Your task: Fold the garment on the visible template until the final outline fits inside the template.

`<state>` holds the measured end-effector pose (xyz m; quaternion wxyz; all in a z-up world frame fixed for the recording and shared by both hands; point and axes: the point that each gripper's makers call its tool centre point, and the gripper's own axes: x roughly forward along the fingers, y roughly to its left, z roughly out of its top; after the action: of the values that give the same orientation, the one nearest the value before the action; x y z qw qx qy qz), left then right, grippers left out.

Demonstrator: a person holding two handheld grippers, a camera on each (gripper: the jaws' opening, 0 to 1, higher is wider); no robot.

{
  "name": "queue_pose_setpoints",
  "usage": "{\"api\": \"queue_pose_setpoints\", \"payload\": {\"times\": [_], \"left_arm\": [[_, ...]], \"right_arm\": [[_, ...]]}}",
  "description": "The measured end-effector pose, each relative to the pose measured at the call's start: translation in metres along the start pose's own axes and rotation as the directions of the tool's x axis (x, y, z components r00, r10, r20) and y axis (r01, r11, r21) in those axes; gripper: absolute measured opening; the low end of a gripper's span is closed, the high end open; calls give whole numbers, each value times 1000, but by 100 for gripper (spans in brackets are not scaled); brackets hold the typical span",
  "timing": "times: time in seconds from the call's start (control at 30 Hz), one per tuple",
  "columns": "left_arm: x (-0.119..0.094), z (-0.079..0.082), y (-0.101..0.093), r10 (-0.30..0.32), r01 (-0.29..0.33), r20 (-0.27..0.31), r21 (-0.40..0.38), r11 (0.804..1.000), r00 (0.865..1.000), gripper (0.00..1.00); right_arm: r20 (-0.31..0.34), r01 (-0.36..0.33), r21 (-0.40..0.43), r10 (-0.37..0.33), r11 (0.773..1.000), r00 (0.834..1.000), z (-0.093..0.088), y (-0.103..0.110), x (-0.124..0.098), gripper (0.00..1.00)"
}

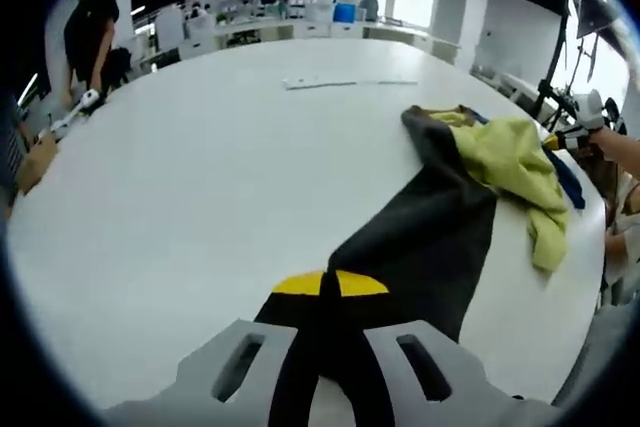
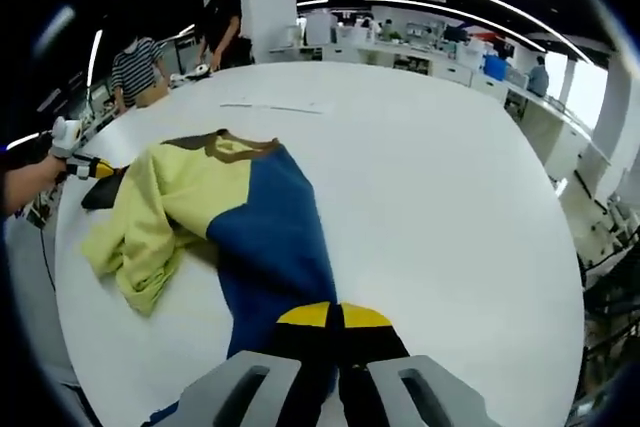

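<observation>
- The counter [image 1: 180, 197] is a broad, smooth white round top; its far half carries a pale strip [image 1: 345, 82], possibly tape or a ruler. No template outline is plain to me on it.
- The garment [image 2: 265, 227] lies stretched across the near part of the counter, soft and matte, in colour blocks: a black panel in the left gripper view, a blue panel in the right gripper view, and a crumpled yellow-green part [image 2: 165, 212] heaped at the far end with a brown collar edge.
- Its long axis runs straight away from both claws, from the held hem to that bunched yellow end, so each claw is at the near end and the bulk lies ahead.
- The left claw [image 1: 325, 372] is pressed together on the black fabric, a yellow band of cloth just above the pinch.
- The right claw [image 2: 335, 372] pinches the blue fabric likewise, by a yellow band.
- My guess is that the next fold carries this hem forward toward the heap.
</observation>
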<state>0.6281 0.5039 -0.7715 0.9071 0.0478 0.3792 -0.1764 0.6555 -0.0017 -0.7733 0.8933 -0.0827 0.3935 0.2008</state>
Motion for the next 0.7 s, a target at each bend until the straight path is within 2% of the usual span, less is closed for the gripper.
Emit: {"api": "queue_pose_setpoints", "payload": {"times": [0.37, 0.7], "left_arm": [[-11, -9, 34, 61, -61, -1, -84, 995, 998, 0], [-16, -8, 47, 83, -82, 0, -103, 991, 997, 0]], "right_arm": [[-24, 20, -74, -22, 997, 999, 9, -9, 0, 0], [-35, 26, -110, -30, 994, 999, 12, -12, 1, 0]]}}
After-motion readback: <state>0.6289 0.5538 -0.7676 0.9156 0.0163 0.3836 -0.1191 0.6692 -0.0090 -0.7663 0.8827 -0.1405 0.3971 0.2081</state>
